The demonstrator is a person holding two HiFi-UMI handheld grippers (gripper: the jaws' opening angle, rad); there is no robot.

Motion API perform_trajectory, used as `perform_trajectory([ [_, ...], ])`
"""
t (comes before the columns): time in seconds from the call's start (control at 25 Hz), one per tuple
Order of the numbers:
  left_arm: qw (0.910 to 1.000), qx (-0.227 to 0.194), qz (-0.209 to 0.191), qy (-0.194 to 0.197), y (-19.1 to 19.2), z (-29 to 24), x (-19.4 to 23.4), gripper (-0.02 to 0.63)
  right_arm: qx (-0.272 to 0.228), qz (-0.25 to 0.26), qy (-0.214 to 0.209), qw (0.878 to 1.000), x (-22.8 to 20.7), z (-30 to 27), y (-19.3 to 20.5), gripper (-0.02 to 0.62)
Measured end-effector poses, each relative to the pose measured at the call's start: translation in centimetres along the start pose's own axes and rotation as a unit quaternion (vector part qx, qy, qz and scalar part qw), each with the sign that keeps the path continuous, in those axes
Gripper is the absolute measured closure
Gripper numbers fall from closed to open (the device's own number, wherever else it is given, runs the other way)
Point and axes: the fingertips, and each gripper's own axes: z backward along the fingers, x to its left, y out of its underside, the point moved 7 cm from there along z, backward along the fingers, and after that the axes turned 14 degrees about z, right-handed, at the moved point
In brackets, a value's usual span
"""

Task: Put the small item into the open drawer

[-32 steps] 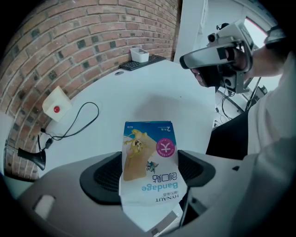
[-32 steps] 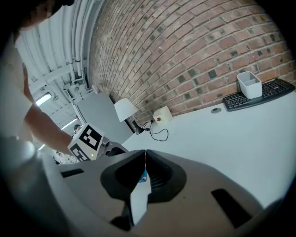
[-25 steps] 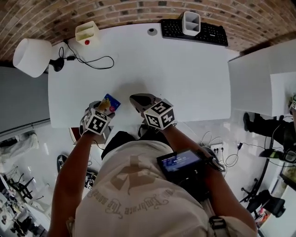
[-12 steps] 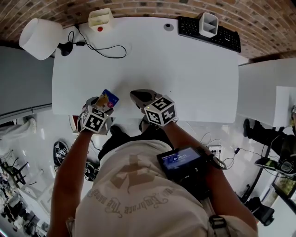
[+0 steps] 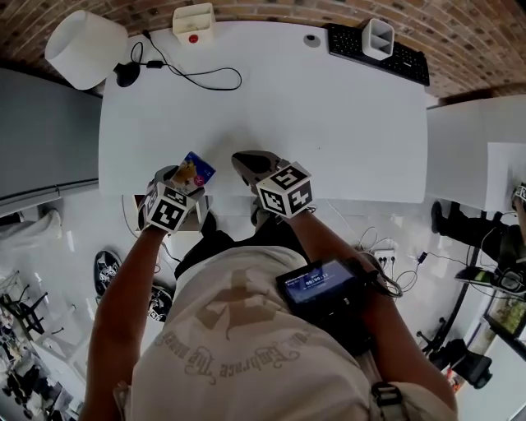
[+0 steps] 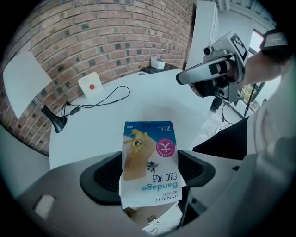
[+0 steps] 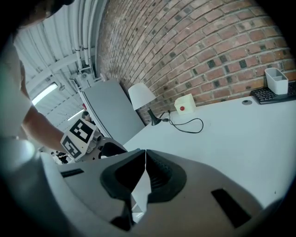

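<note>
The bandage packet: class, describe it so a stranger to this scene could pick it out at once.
Find the white desk and go to its near edge, at the left gripper. The bandage packet is the flat sachet clamped between its jaws. It alone is brightly printed, blue with a pink round mark; the right gripper beside it holds nothing.

White lamp (image 5: pixel 85 37), keyboard (image 5: pixel 378 56) and red-buttoned box (image 5: pixel 193 20) along the desk's (image 5: pixel 329 123) far edge

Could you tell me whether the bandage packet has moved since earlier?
Yes: the bandage packet in the left tongs has drawn slightly back toward the desk's near edge.
</note>
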Motion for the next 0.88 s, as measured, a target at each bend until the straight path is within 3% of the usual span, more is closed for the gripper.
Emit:
perform_trajectory([
  [0.88,0.9984,-0.043,0.035,0.010,11.5,4.9,7.6,0.227,0.031,0.032,0.025,0.999,10.9,-4.5,-0.8,0.589],
])
